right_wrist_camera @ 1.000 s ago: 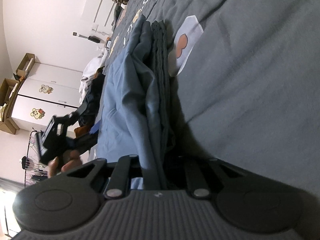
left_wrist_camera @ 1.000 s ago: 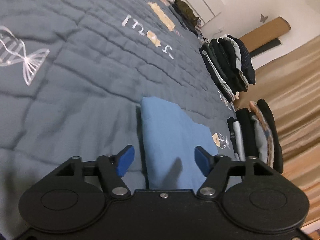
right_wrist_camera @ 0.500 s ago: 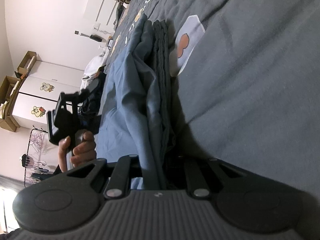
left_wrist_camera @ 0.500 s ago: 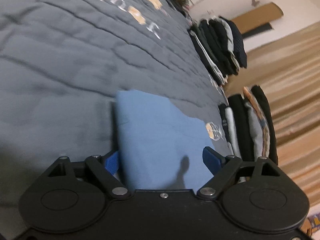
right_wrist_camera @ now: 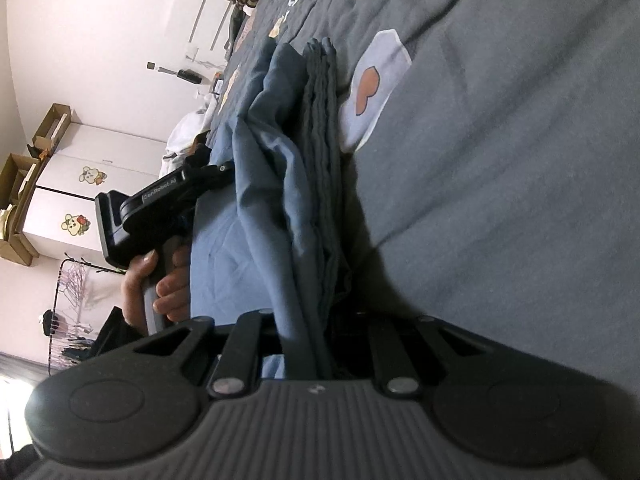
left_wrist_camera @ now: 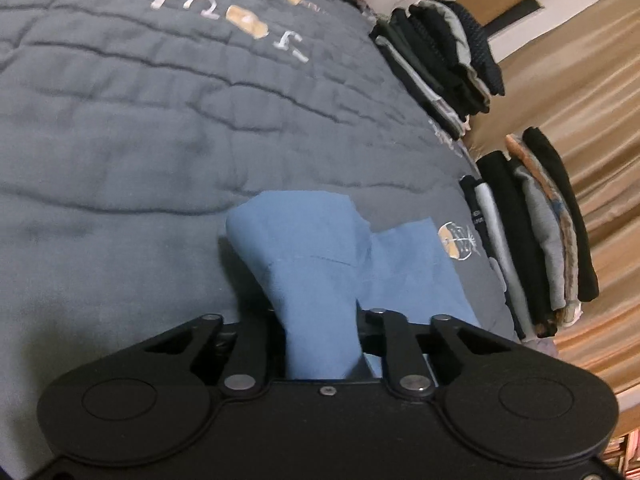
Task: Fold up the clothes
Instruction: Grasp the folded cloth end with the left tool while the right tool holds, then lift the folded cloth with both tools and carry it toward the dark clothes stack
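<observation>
Left tongs [left_wrist_camera: 320, 340] closing on blue garment [left_wrist_camera: 312, 272]; right tongs [right_wrist_camera: 308, 352] clenched on it; folded stacks [left_wrist_camera: 532, 232] near.

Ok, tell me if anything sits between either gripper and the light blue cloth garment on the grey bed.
Nothing visible does. The left gripper is closing with a bunched fold of the light blue cloth garment directly between its jaws, and the right gripper is shut on the garment's edge. The grey quilted bedspread beside it looks bare.
</observation>
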{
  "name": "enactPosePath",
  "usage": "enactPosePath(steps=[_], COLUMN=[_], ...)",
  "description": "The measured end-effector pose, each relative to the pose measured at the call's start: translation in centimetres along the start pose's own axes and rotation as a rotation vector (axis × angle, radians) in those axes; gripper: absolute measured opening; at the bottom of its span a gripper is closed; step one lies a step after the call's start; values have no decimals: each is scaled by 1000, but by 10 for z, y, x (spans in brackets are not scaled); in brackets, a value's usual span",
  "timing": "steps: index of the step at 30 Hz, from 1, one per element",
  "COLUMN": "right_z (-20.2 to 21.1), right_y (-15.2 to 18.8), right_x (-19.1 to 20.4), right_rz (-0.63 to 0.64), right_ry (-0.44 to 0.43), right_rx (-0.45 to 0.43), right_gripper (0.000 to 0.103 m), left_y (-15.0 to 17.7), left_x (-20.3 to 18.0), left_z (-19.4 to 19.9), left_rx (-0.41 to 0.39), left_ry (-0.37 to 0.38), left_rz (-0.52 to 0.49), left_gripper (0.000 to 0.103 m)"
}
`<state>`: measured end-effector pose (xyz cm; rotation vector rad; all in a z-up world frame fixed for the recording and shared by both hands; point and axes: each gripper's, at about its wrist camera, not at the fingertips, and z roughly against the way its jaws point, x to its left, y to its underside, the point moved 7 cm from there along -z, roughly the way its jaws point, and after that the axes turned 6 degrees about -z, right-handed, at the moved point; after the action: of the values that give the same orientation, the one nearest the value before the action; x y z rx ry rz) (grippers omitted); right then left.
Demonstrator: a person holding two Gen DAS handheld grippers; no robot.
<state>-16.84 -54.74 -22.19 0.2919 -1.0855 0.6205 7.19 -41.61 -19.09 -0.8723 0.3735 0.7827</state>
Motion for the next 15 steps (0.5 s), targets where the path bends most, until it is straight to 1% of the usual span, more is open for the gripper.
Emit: enactPosePath(steps=[4, 7, 15], right_z=[4, 13, 51], right_y=[2, 3, 5], right_x=[11, 26, 66], right_rz=[10, 18, 63], right_ry=[14, -18, -81], right_rx=[-5, -25, -69], right_gripper=[10, 9, 9], left_y=[-7, -15, -30], left_x=[-19, -38, -99], left_z=[12, 22, 68], left_rx=[-43, -76, -183], left_ry=[-30, -36, -40], left_rz=[-58, -87, -157], left_gripper=[11, 11, 11])
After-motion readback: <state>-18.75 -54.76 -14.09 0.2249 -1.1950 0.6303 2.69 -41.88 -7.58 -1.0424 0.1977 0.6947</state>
